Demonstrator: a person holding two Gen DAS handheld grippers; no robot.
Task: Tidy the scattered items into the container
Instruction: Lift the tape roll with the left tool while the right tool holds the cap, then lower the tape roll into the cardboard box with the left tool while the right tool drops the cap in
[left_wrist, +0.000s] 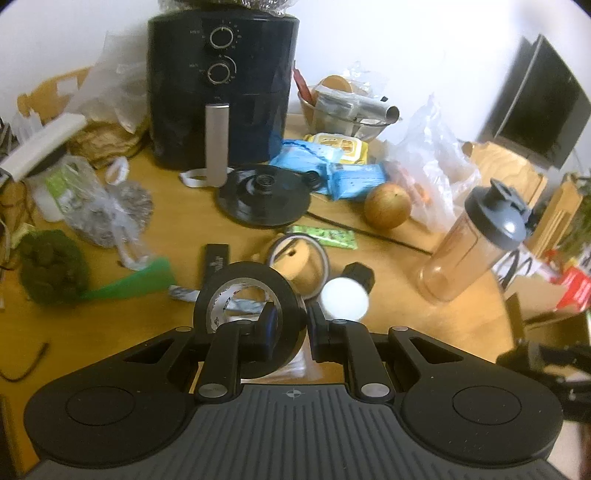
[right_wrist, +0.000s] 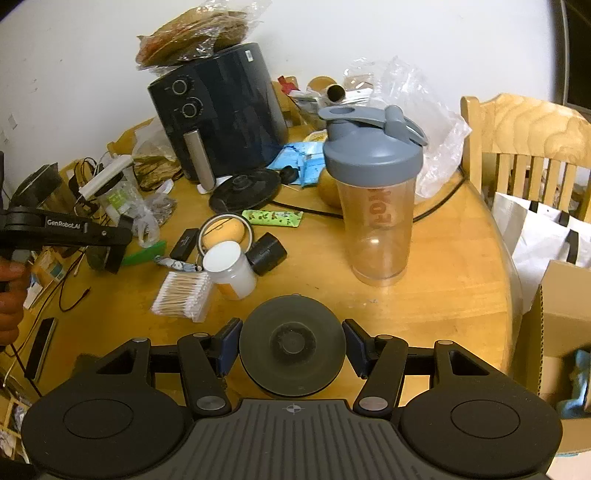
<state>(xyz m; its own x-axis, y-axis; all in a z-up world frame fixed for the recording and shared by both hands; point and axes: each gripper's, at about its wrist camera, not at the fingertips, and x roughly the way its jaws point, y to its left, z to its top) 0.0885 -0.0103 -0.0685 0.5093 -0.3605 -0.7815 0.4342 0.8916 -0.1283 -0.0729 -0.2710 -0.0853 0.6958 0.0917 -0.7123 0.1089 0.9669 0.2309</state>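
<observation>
Black tape (left_wrist: 248, 317) hangs pinched through its rim in the left gripper (left_wrist: 290, 325), clear of the worktop (right_wrist: 454, 266); right gripper (right_wrist: 292, 345) clamps a dark lid (right_wrist: 292, 345); carry both level to the box (right_wrist: 561, 317), then release.

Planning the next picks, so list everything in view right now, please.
table: one, wooden, under everything
air fryer: one, black, back of table
kettle base: one, black, in front of air fryer
shaker bottle: one, clear with grey lid, right of centre
fruit: one, yellow-brown, beside shaker bottle
cotton swabs: one pack, white, near front
jar: one, white cap, beside cotton swabs
cardboard box: one, brown, off table's right edge
tape roll: one, black, held
round disc: one, dark grey, held
left hand-held gripper: black, shut on tape roll
right hand-held gripper: black, shut on round disc
</observation>
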